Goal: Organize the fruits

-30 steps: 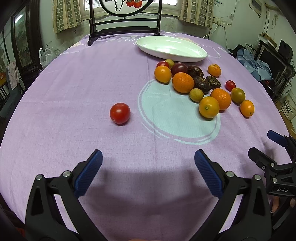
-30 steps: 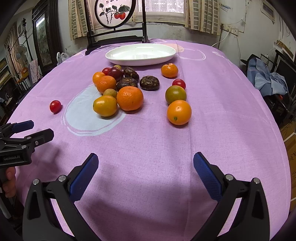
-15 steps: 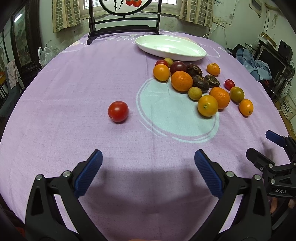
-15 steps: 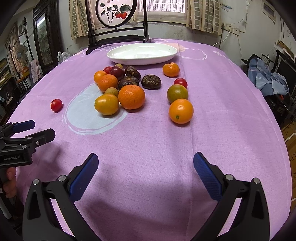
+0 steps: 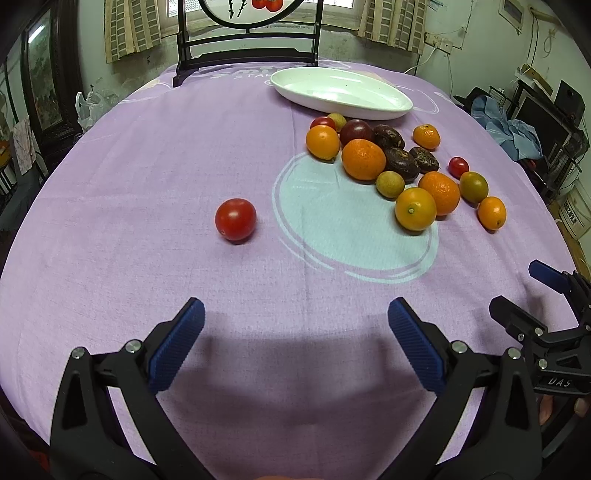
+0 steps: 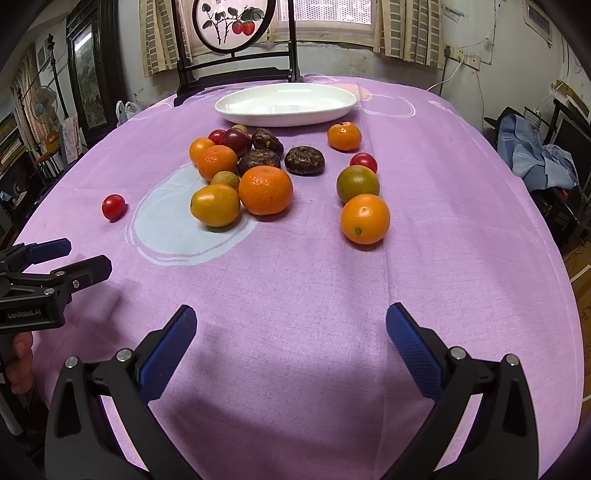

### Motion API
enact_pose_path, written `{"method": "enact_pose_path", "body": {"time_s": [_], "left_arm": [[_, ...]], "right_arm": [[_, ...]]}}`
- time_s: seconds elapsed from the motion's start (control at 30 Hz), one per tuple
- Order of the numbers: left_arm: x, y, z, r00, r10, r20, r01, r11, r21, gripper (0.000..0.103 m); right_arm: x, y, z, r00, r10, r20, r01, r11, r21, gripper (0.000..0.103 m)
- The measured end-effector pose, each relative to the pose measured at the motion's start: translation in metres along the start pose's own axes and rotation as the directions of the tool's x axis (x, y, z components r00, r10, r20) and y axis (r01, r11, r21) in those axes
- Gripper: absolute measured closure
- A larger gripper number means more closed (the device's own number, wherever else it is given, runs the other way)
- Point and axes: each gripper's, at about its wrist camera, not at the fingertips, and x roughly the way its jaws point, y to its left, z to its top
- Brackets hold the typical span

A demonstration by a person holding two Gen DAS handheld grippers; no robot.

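Table: we see a round one under a purple cloth (image 6: pixel 424 177).
Chair: dark wood (image 6: pixel 236 70), at the far side.
Window: curtains (image 6: pixel 406 29) each side, daylight coming through.
Walls: pale, stained.

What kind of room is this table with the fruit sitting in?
Probably a lived-in home dining room: a round table under a purple tablecloth, a dark carved wooden chair with a painted fruit panel, curtained windows, and clothes piled at the side.

Dark chair (image 6: pixel 236 74), blue cloth (image 6: pixel 535 151), curtains (image 5: pixel 129 29).
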Motion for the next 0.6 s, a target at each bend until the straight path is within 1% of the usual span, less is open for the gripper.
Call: {"method": "enact_pose_path", "body": {"time_s": [0.23, 0.33, 0.43, 0.53, 0.6], "left_arm": [[0.003, 0.002, 0.001, 1.0, -0.003, -0.001, 0.003, 1.0, 0.007, 0.002], [0.007, 0.008, 0.004, 1.0, -0.017, -0.002, 0.017, 1.0, -0.002, 0.002], [0.014, 0.015, 0.01, 0.999, -0.029, -0.016, 0.028, 1.0, -0.011, 0.002], [0.023, 0.019, 0.017, 0.999, -0.017, -0.033, 0.017, 1.0, 0.0, 0.002], [0.031, 0.024, 0.023, 0.997, -0.045, -0.059, 0.045, 0.999, -0.007, 0.002]], "right_arm": [[0.001, 0.0, 0.0, 1.0, -0.001, -0.005, 0.001, 1.0, -0.002, 0.001], [0.001, -0.001, 0.0, 1.0, -0.004, -0.005, 0.004, 1.0, 0.0, 0.001], [0.003, -0.003, 0.002, 1.0, -0.013, -0.009, 0.013, 1.0, 0.004, 0.001], [0.004, -0.004, 0.004, 1.0, 0.0, -0.008, 0.0, 1.0, 0.005, 0.001], [0.004, -0.004, 0.005, 1.0, 0.007, -0.007, -0.007, 1.0, -0.001, 0.001]]}}
